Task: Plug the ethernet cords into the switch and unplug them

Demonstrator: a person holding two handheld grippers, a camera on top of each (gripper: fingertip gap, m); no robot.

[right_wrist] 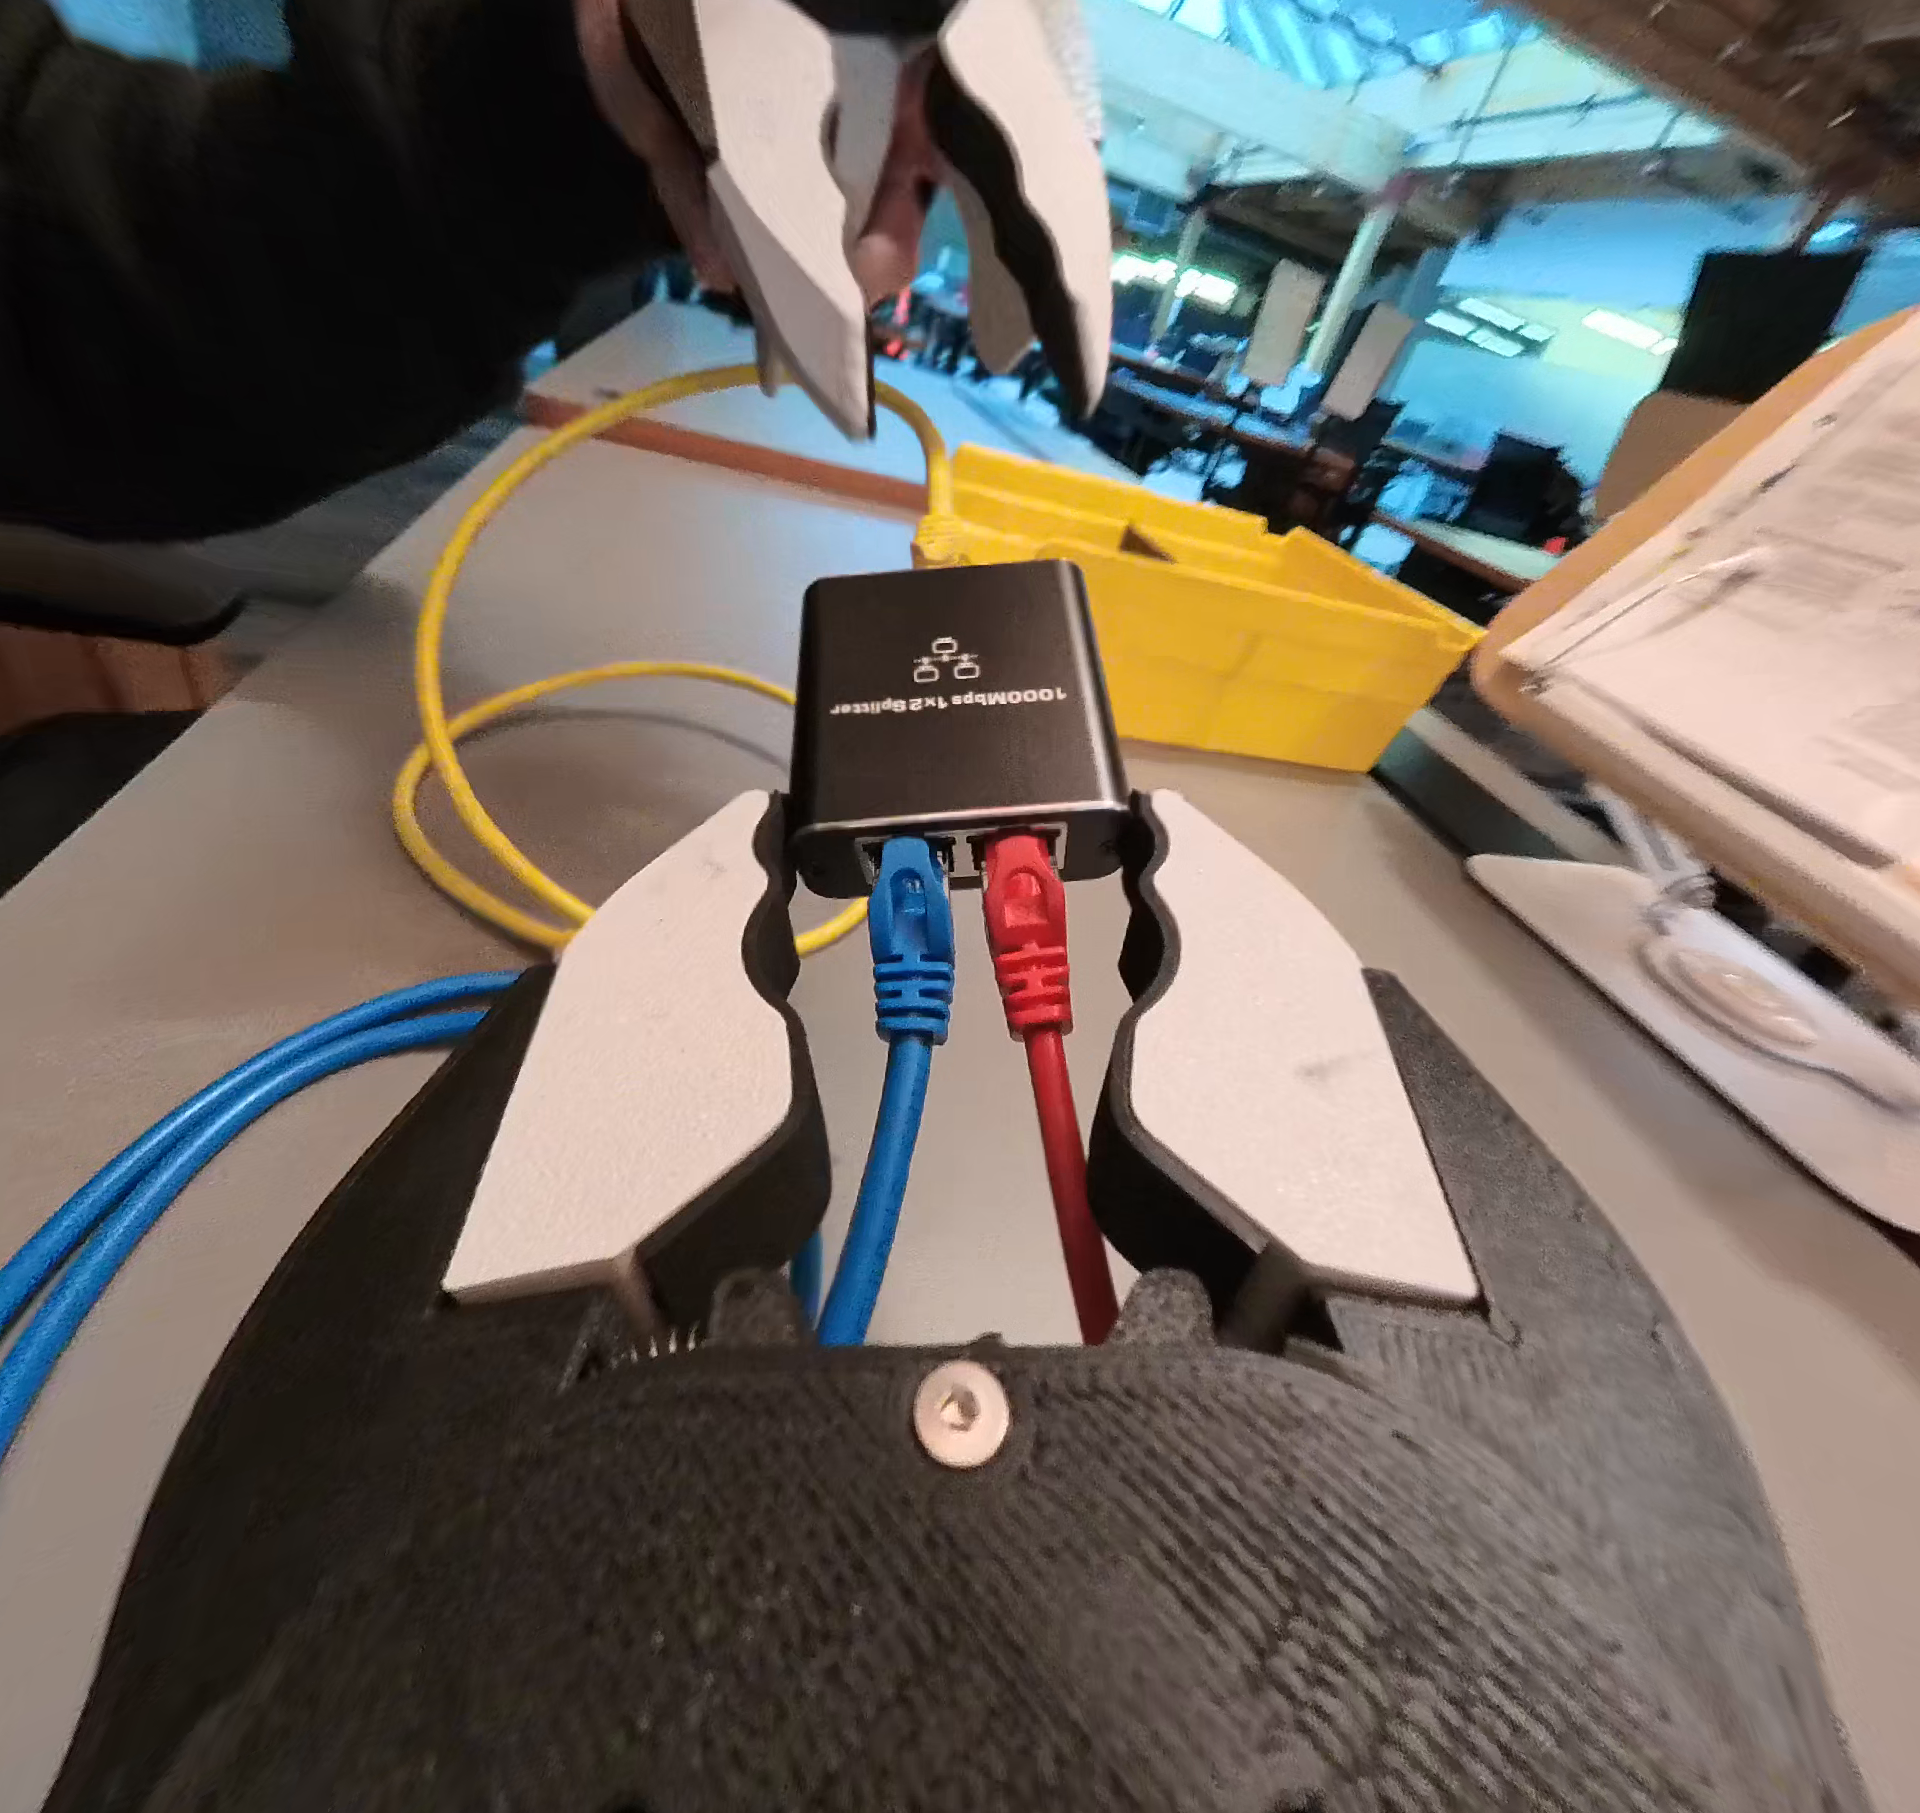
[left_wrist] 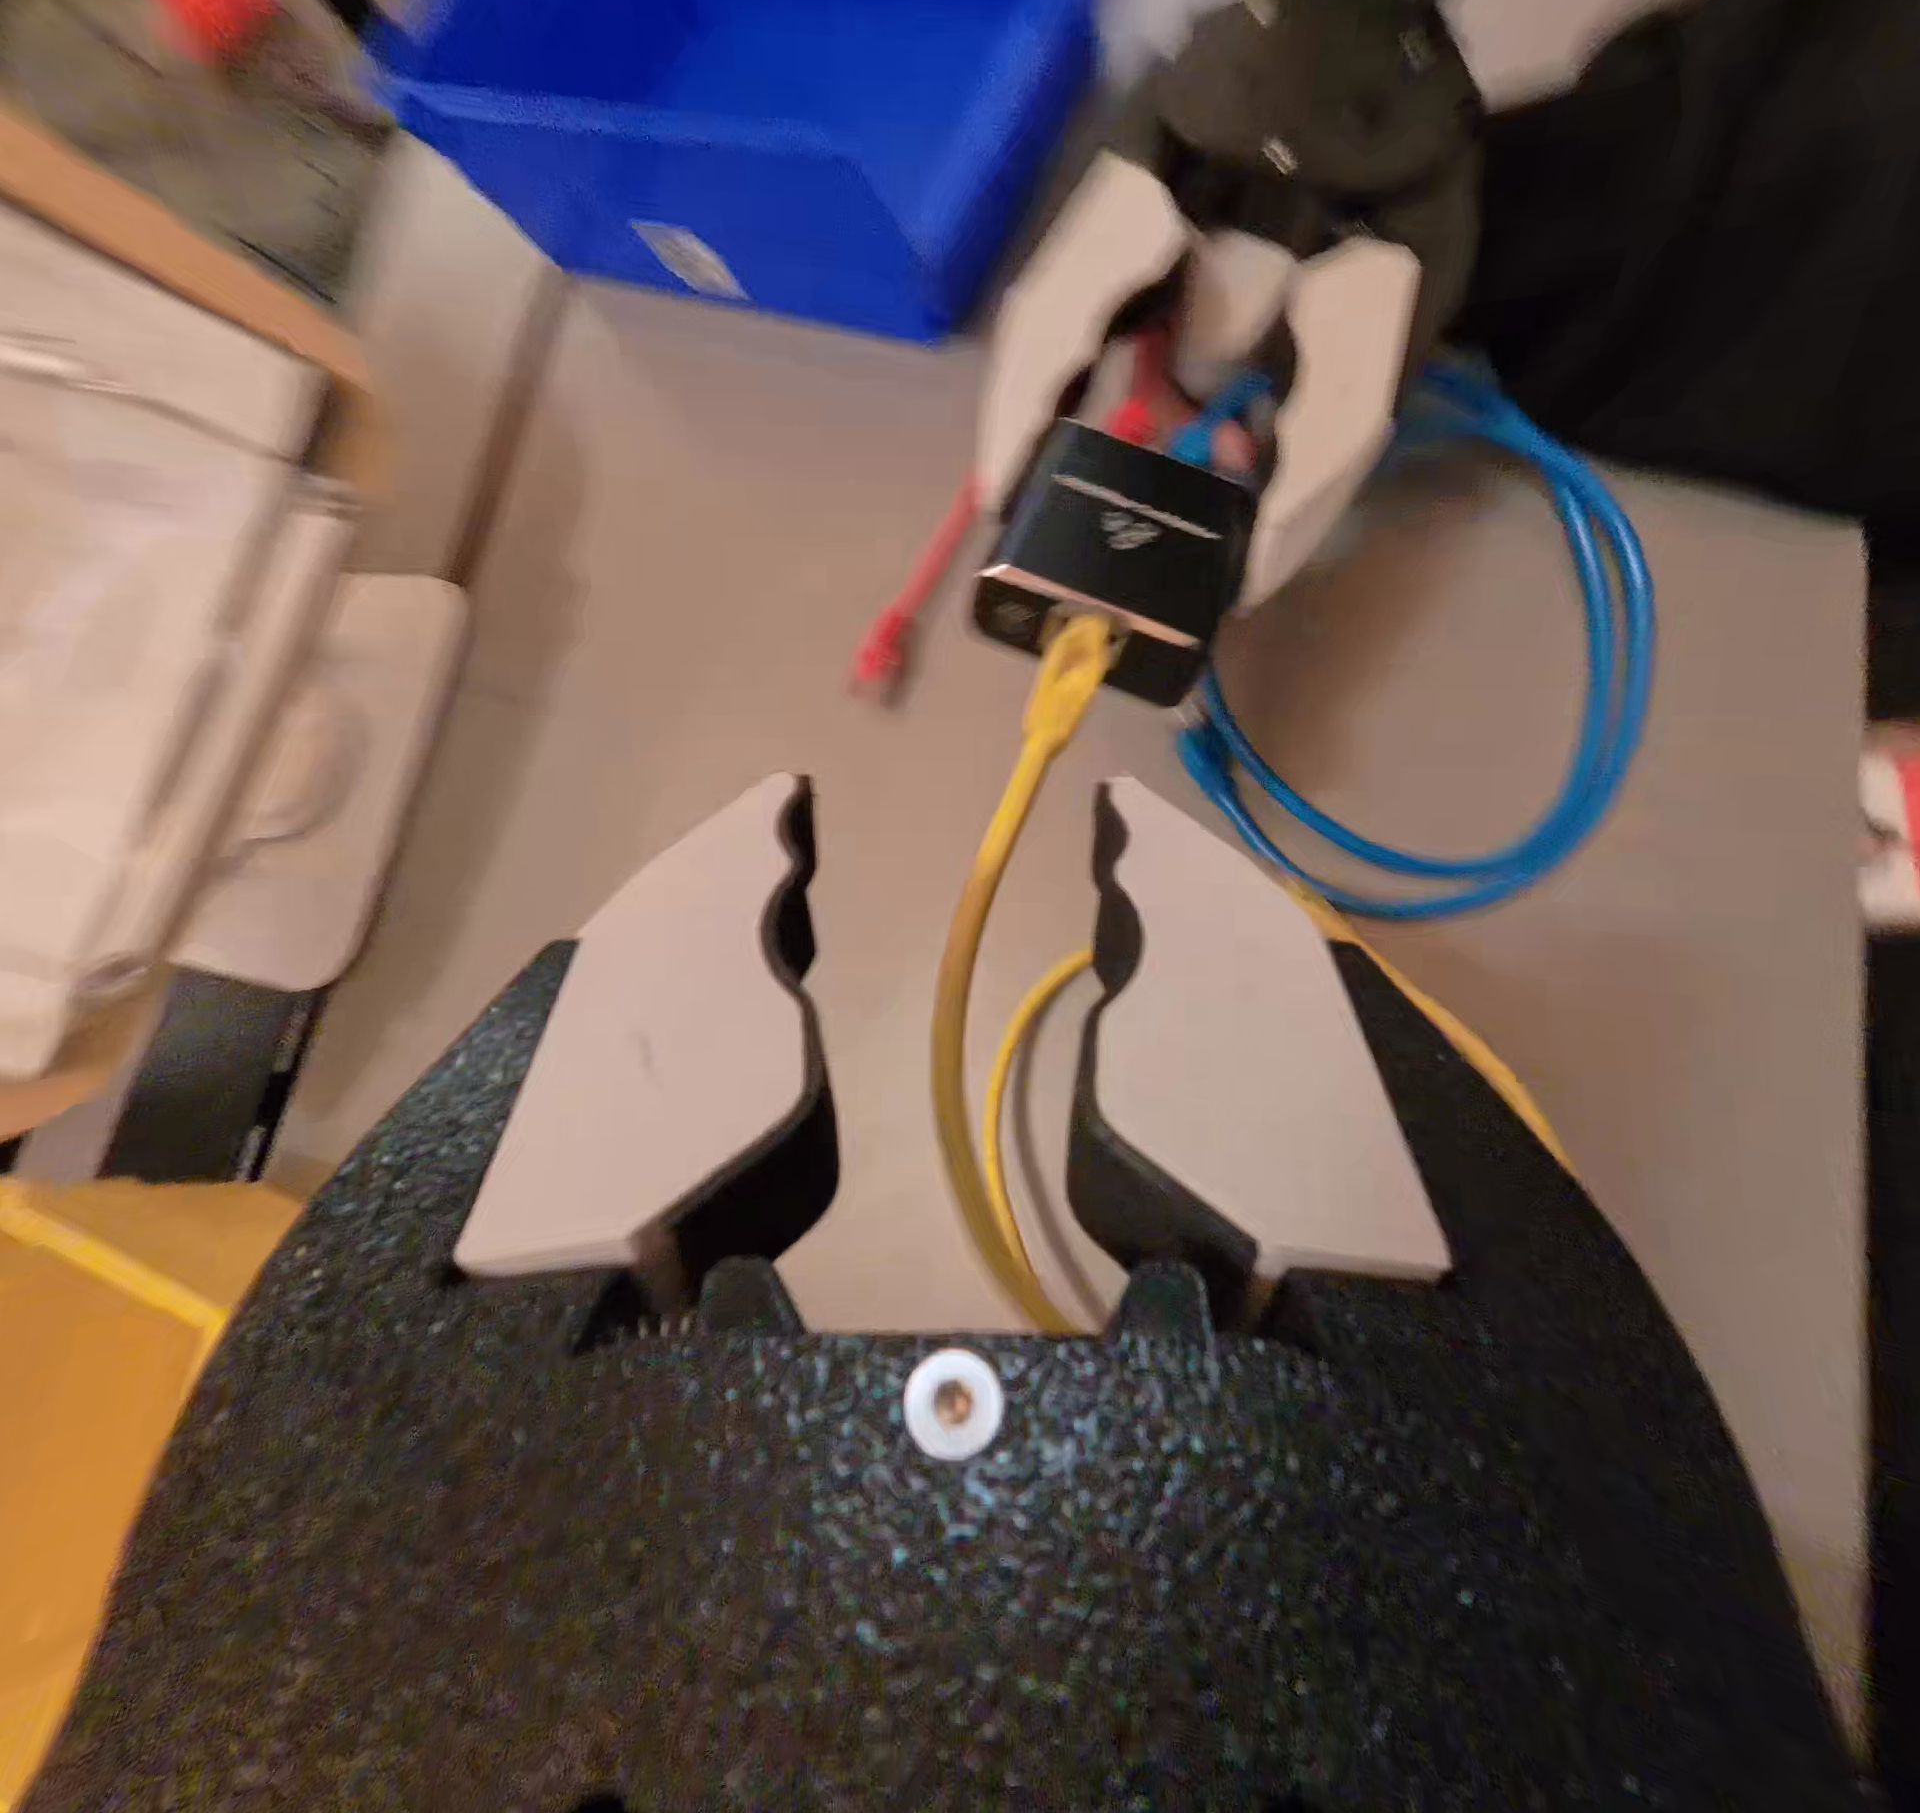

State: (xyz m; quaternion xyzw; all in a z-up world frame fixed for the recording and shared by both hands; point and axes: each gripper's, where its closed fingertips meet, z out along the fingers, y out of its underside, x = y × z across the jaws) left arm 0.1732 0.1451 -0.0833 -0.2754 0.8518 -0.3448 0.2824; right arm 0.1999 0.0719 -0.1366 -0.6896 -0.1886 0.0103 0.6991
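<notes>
Left wrist view. Left claw (left_wrist: 954, 807) stands wide, nothing between its fingers. Picture blurred. The yellow cord (left_wrist: 1023, 797) runs up through the gap between the fingers, apart from both, and its plug sits in the near face of the switch (left_wrist: 1117, 542). The switch is a small black box, ahead of the claw and a little right of its midline, well clear of the fingertips. The right claw (left_wrist: 1132, 537) holds the switch from the far side, one finger on each flank. The blue cord (left_wrist: 1538, 724) loops on the counter (left_wrist: 727, 516) to the right of the switch; a loose end of the red cord (left_wrist: 914, 610) lies on the counter to its left. A blue bin (left_wrist: 748, 90) stands at the far edge, pale boxes at left.

Right wrist view. Right claw (right_wrist: 961, 828) is closed onto the switch (right_wrist: 951, 693), fingertips pressing the two sides at its near end; the box sticks out forward beyond the tips, label side up. Two plugs sit in the near face, between the fingers: blue cord (right_wrist: 904, 984) in the left port, red cord (right_wrist: 1034, 963) in the right. Both cords run back through the claw's gap. The yellow cord (right_wrist: 447, 620) meets the far end of the switch and coils on the counter (right_wrist: 260, 880) at left. The left claw (right_wrist: 971, 392) hangs above and beyond the switch, tips spread, touching nothing. A yellow bin (right_wrist: 1247, 620) stands just behind the switch to the right.
</notes>
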